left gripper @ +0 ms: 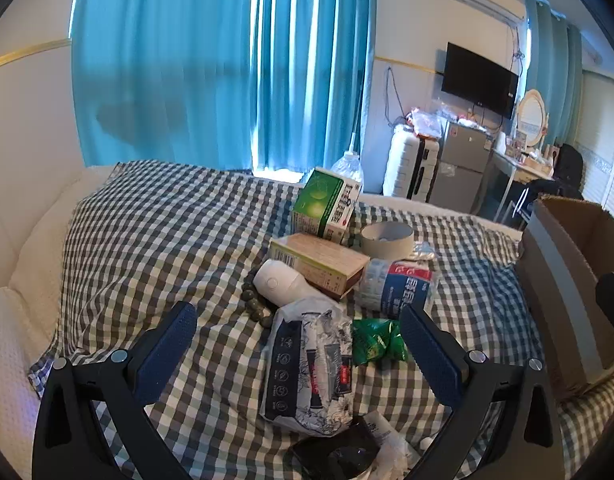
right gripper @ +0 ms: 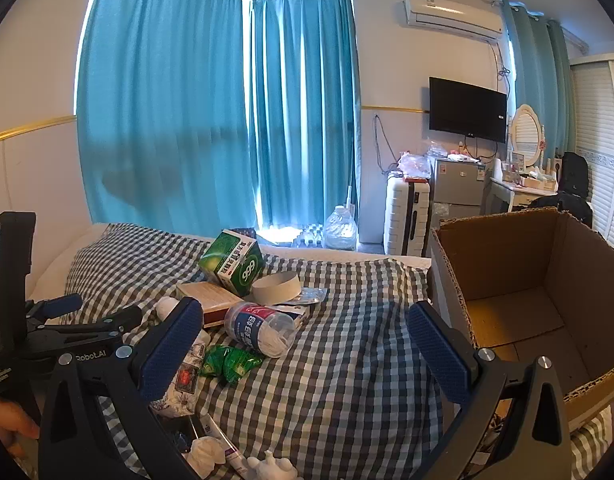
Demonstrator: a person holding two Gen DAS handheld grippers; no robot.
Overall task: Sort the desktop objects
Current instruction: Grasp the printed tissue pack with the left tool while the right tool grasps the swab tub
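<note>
Progress: nothing is lying in the cardboard box (right gripper: 519,304) yet; sorting is barely starting.
Pile: green medicine box (left gripper: 327,204), tape roll (left gripper: 387,238), cotton-swab jar (left gripper: 399,288) are waiting left of that box.
Left gripper (left gripper: 297,354): jaws spread, hovering over the tissue pack (left gripper: 307,368).
Right gripper (right gripper: 303,346): jaws spread, holding nothing.

My left tongs (left gripper: 299,346) are black, triangular-framed arms with silver screw heads near the finger roots, ending in dark blue, finely textured pads (left gripper: 169,354). The right tongs (right gripper: 303,346) match. At the lower left of the right view, the left unit's black body reads "Robot.AI" in white, beside my bare hand (right gripper: 11,424).
</note>
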